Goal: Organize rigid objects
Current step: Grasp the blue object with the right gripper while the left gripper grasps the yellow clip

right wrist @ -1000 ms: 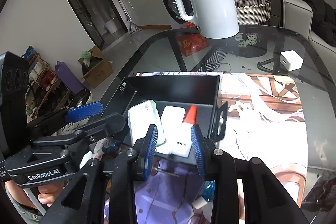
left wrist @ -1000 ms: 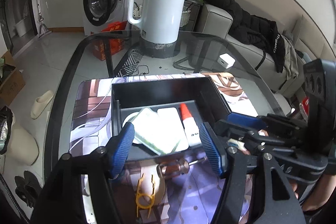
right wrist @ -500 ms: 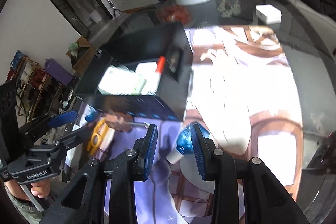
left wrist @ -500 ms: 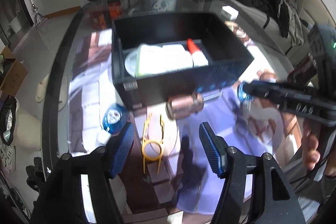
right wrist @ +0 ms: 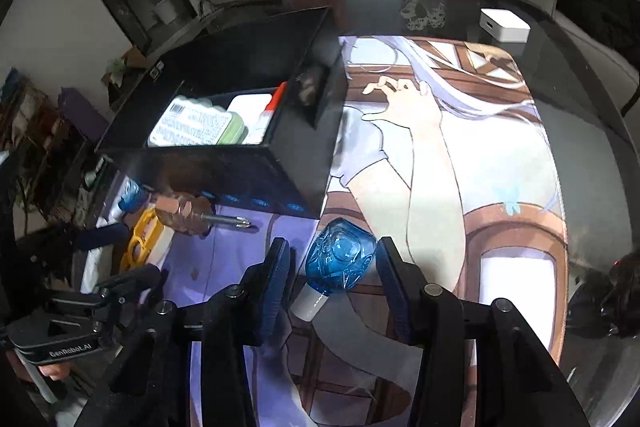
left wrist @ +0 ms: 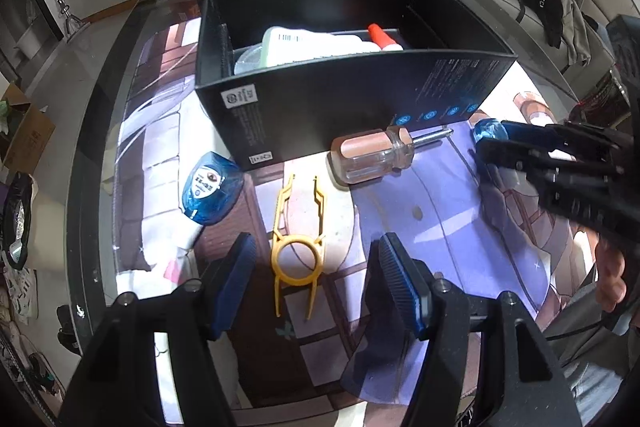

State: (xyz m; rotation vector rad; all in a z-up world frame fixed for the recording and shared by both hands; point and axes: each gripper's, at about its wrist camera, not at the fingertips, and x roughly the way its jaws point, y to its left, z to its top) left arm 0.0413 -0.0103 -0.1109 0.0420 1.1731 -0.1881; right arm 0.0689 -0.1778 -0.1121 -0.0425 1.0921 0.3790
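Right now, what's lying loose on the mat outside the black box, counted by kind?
Blue bottles: 2
Screwdriver: 1
Yellow plastic tool: 1
Total: 4

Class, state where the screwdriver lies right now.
In the left wrist view, the screwdriver lies on the mat just in front of the black box, right of the yellow clip.
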